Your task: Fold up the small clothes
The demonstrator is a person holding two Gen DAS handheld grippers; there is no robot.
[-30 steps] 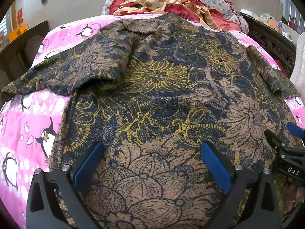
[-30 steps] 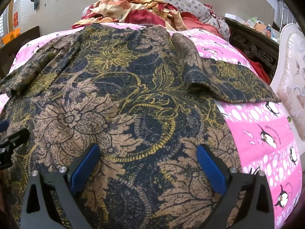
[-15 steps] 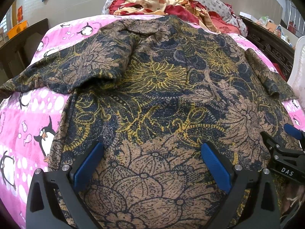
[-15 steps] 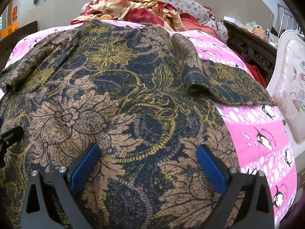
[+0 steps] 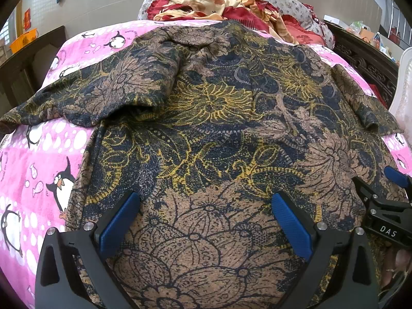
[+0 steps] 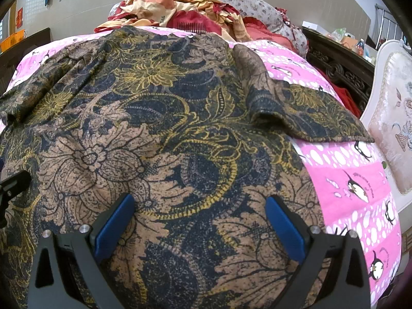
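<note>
- Batik-print shirt (image 5: 206,118), navy with tan and gold flowers, lies spread flat on a bed, collar toward the far end, hem toward both cameras.
- Pink penguin blanket (image 5: 38,170) covers the bed under the shirt; it shows bare on either side of the shirt.
- Left sleeve (image 5: 85,97) lies out over the blanket, creased at the armpit; right sleeve (image 6: 309,113) lies out flat on the other side.
- Left gripper (image 5: 206,221): fingers spread wide, nothing between them, poised over the lower hem area.
- Right gripper (image 6: 198,221): fingers likewise wide apart and empty, over the hem just beside the left one.
- Contact with the cloth: cannot tell from these angles.
- Heap of red and cream bedding (image 6: 180,10) sits at the far end of the bed, apparently against a floral pillow (image 6: 252,2).
</note>
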